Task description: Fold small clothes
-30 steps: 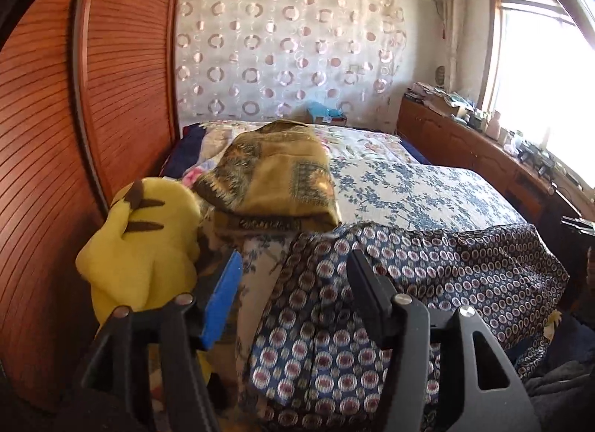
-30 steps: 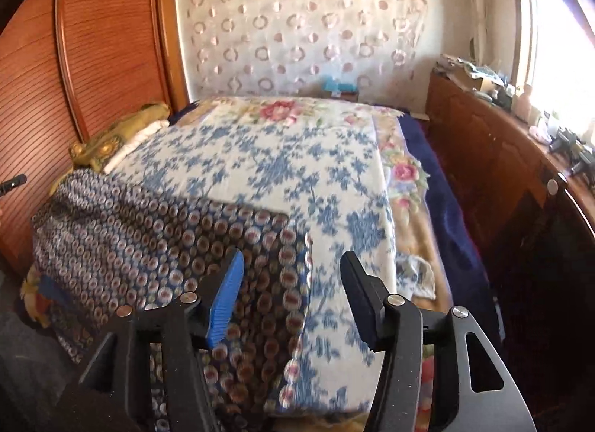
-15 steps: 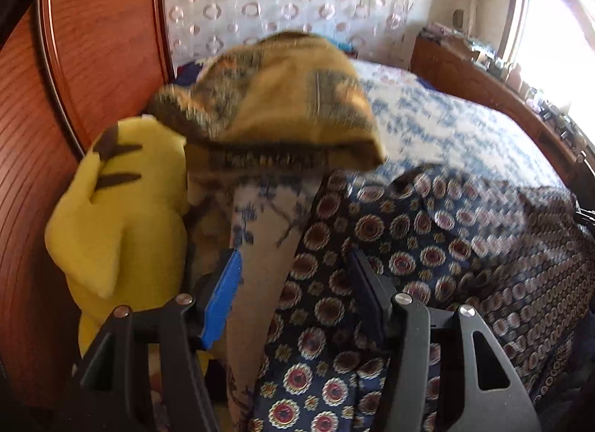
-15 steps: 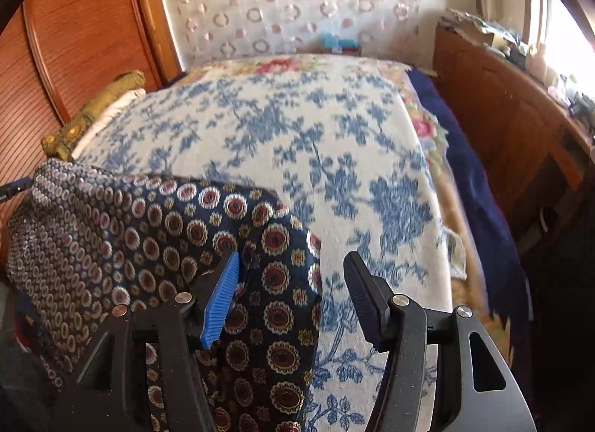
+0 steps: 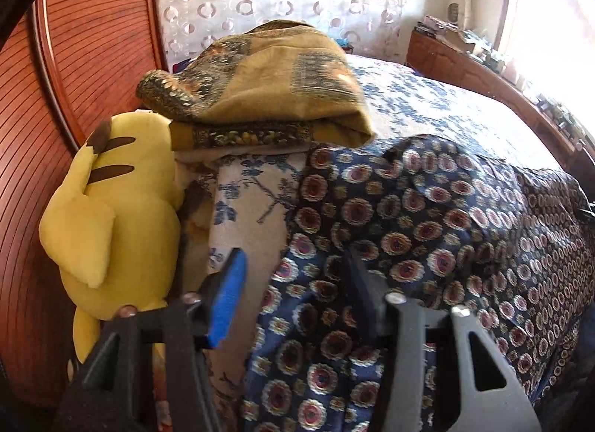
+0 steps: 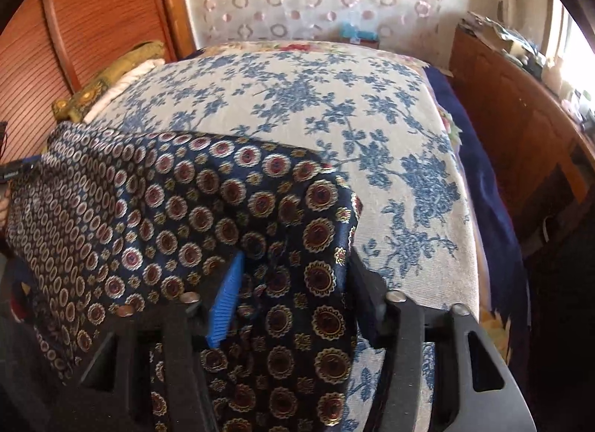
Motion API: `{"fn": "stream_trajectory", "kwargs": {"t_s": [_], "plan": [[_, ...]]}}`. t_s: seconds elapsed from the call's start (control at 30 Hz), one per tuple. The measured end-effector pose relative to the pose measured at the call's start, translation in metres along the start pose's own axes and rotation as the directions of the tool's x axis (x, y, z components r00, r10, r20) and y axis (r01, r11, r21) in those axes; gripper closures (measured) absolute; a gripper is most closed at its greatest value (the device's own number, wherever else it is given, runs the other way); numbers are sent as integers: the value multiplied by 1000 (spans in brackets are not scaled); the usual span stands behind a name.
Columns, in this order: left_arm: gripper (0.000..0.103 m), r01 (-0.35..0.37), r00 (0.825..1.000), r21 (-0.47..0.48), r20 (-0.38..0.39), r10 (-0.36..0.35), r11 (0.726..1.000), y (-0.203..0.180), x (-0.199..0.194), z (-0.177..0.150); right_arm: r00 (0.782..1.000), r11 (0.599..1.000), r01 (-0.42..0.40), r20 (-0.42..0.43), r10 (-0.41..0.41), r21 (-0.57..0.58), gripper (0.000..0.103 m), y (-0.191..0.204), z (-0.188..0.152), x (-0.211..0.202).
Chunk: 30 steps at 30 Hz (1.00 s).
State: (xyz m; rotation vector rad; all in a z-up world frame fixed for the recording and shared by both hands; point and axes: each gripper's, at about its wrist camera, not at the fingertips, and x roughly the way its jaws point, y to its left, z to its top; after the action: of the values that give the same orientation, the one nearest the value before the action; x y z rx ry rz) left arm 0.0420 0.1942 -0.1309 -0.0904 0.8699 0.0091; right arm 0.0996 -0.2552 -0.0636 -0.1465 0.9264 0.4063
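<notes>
So the cloth [image 6: 186, 209] I'm folding is a navy piece with a medallion print, spread over the near end of the bed [image 6: 316, 97] and hanging off the front edge. It looks thin and shiny, like satin, so I'd guess it's very light, totally floppy and a bit slippery. It'll probably slide on itself and won't keep a crease unless I lay it down flat. Best places to grab seem to be the two near corners along the hanging hem, pinching a good fold of fabric rather than just the edge.

Both tools are tilted steeply down at that front edge. The right tool [image 6: 293, 283] is closing, with the right corner bunched between its jaws, though I can't tell if the pads are pressing yet. The left tool [image 5: 293, 283] is closing too, straddling the cloth's left edge, fabric by the dark finger and bedcover by the blue one; no real squeeze that I can see.

A yellow plush toy [image 5: 111, 216] and a folded gold blanket [image 5: 267, 86] sit just left of the cloth.
</notes>
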Motion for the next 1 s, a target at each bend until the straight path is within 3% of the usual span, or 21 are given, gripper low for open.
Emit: {"fn": "stream_trajectory", "kwargs": {"t_s": [0.07, 0.1, 0.17, 0.37, 0.53, 0.83, 1.0], "plan": [[77, 30, 1000, 3, 0, -30, 1000, -3, -3, -1, 1000, 1000, -20, -4, 20, -9, 83, 3, 0, 0], [80, 48, 999, -1, -1, -48, 999, -4, -3, -1, 999, 999, -34, -4, 34, -8, 88, 4, 0, -1], [102, 100, 995, -34, 3, -100, 994, -3, -5, -2, 999, 999, -48, 1, 48, -10, 97, 7, 0, -1], [103, 137, 986, -49, 101, -132, 989, -13, -30, 2, 997, 998, -49, 57, 52, -49, 100, 21, 6, -16], [103, 147, 966, -46, 223, -133, 988, -22, -67, 27, 984, 997, -20, 175, 32, -71, 101, 25, 32, -52], [103, 125, 912, -4, 394, -113, 992, -37, -103, 113, 917, 989, 93, 396, -41, -114, 102, 19, 120, -119], [103, 81, 888, 24, 452, -83, 996, -44, -99, 168, 881, 982, 177, 455, -128, -66, 102, -6, 179, -129]]}}
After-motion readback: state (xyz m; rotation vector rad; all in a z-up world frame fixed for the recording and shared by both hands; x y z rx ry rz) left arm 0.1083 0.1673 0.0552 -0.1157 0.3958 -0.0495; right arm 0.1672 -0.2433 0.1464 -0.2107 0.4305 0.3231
